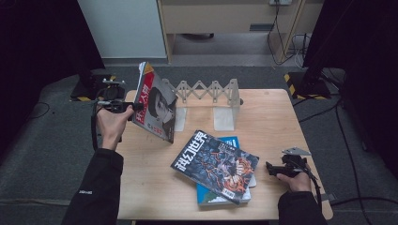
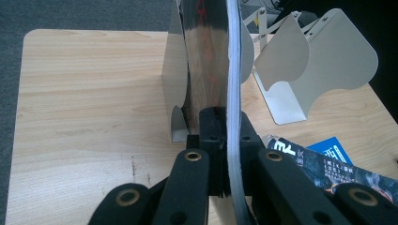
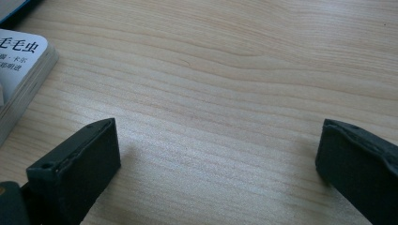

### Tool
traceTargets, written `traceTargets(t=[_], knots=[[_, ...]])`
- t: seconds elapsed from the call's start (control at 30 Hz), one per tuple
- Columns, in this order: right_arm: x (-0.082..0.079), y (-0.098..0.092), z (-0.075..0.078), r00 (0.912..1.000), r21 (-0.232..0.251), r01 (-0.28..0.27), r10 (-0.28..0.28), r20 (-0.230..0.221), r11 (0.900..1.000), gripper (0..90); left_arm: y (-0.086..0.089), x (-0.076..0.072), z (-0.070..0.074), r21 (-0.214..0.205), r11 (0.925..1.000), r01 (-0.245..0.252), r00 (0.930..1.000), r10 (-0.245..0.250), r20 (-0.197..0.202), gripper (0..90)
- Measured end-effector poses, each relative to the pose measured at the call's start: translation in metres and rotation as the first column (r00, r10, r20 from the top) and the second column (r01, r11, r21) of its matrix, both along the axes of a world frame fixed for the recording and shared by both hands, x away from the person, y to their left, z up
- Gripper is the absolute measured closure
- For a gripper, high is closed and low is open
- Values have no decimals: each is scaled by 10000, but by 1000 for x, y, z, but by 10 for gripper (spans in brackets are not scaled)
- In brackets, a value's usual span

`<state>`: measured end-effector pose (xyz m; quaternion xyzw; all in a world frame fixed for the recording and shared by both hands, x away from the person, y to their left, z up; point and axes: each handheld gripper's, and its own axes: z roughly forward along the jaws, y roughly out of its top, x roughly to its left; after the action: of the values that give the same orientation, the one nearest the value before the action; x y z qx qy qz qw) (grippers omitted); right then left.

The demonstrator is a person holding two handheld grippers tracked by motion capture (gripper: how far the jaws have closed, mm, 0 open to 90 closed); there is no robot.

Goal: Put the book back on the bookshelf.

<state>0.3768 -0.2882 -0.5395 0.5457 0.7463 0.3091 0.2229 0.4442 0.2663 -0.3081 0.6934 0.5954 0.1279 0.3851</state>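
Magazine held upright at the rack, upper left of the high view.

Left tool point(image 1: 133, 107) is clamped on the magazine point(image 1: 155, 103), which stands on edge, long axis near vertical and leaning, cover facing right, beside the expanding book rack point(image 1: 211, 93). Right tool point(image 1: 274, 168) rests on the bench point(image 1: 263, 112), jaws wide apart and empty, at lower right. Risk, as judged: a thin, limp magazine gripped at one edge may sag or catch a rack divider.

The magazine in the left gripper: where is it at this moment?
In the high view the magazine is held upright at the table's back left, clamped in the left gripper, just left of the folding book rack.
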Motion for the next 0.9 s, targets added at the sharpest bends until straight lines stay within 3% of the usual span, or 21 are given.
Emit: traceTargets(t=[0.2,0.33,0.53,0.8,0.9], knots=[[0,0,0,10000,1,-1,1,3,10000,4,2,1,-1,-158,9999,-34,9999,36,148,844],[0,0,0,10000,2,0,0,0,10000,4,-1,5,2,-10,9999,-105,9999,105,-48,853],[0,0,0,10000,-1,-11,11,0,10000,4,-12,13,9,525,9985,-155,9992,175,-371,857],[0,0,0,10000,-1,-29,29,5,10000,4,-26,30,22,1582,9864,-444,9921,622,-1091,858],[0,0,0,10000,0,-21,21,7,10000,4,-29,34,23,1639,9856,-408,9913,605,-1172,858]])
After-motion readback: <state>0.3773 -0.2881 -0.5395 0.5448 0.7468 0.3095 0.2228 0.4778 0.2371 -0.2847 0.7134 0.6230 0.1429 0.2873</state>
